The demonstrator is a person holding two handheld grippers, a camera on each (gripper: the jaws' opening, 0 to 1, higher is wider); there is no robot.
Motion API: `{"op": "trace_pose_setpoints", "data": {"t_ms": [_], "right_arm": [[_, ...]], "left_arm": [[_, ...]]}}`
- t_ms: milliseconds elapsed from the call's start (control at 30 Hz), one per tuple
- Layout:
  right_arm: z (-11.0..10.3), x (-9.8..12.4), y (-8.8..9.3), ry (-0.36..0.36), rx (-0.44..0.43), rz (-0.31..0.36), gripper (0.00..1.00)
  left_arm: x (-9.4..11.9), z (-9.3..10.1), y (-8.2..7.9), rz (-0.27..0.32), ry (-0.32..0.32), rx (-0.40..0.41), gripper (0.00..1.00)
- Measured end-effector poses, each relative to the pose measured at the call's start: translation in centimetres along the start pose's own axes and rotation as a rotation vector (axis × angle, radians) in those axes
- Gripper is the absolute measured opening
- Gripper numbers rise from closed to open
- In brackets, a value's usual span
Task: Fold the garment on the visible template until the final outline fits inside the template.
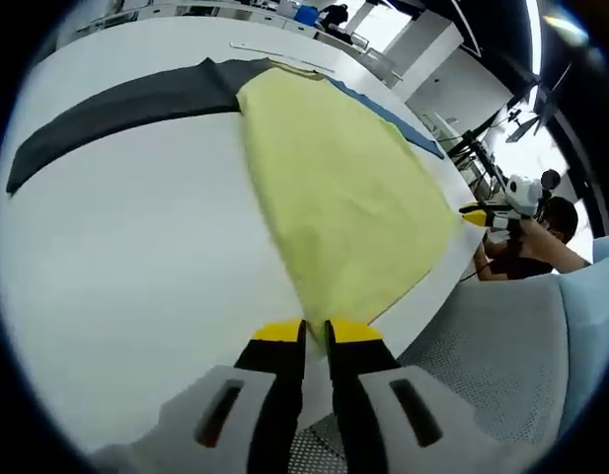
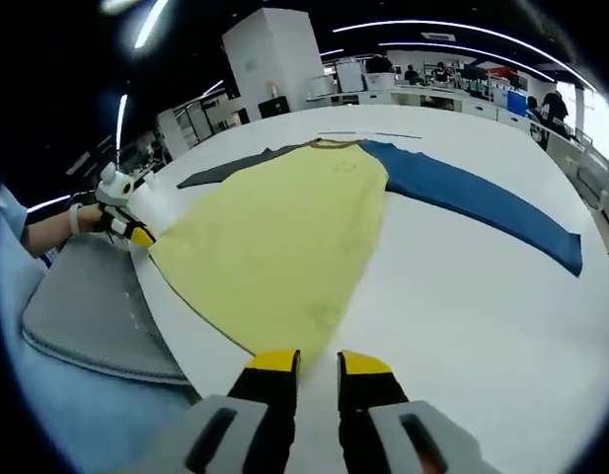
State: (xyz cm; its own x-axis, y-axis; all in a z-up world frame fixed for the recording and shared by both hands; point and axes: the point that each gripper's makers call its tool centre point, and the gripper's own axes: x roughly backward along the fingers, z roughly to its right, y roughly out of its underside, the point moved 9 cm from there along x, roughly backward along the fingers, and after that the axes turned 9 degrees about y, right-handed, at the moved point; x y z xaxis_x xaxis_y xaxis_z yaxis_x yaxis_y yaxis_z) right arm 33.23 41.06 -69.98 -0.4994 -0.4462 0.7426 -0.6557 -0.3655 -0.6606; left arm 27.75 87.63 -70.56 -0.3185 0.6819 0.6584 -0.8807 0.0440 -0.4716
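Observation:
A long-sleeved garment lies flat on the white table: yellow body, one dark grey sleeve and one blue sleeve. My left gripper sits at the table's near edge, its jaws pinched together on one hem corner; it also appears in the right gripper view, at that corner. My right gripper hovers at the other hem corner with a small gap between its jaws and bare table showing in it. It appears in the left gripper view too.
A grey mesh seat stands against the table's near edge, with a person's light blue sleeve beside it. A thin pale strip lies beyond the collar. Benches and people fill the far background.

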Motion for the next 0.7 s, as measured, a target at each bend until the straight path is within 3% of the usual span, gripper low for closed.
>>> {"op": "trace_pose_setpoints", "data": {"t_ms": [167,300,500,700], "right_arm": [[-0.3,-0.6,0.5,-0.005,-0.011,-0.02,0.1],[-0.6,-0.7,0.3,-0.012,-0.025,-0.029,0.0],[-0.8,-0.3,0.1,-0.012,-0.027,-0.028,0.0],[-1.3,-0.3,0.3,-0.036,-0.044,-0.042,0.0]], "left_arm": [[-0.2,-0.2,0.0,0.021,0.019,0.036,0.04],[-0.4,0.0,0.0,0.015,0.006,0.016,0.0],[1.2,0.3,-0.9,0.003,-0.028,-0.041,0.0],[1.8,0.7,-1.1,0.007,-0.03,-0.019,0.0]]}}
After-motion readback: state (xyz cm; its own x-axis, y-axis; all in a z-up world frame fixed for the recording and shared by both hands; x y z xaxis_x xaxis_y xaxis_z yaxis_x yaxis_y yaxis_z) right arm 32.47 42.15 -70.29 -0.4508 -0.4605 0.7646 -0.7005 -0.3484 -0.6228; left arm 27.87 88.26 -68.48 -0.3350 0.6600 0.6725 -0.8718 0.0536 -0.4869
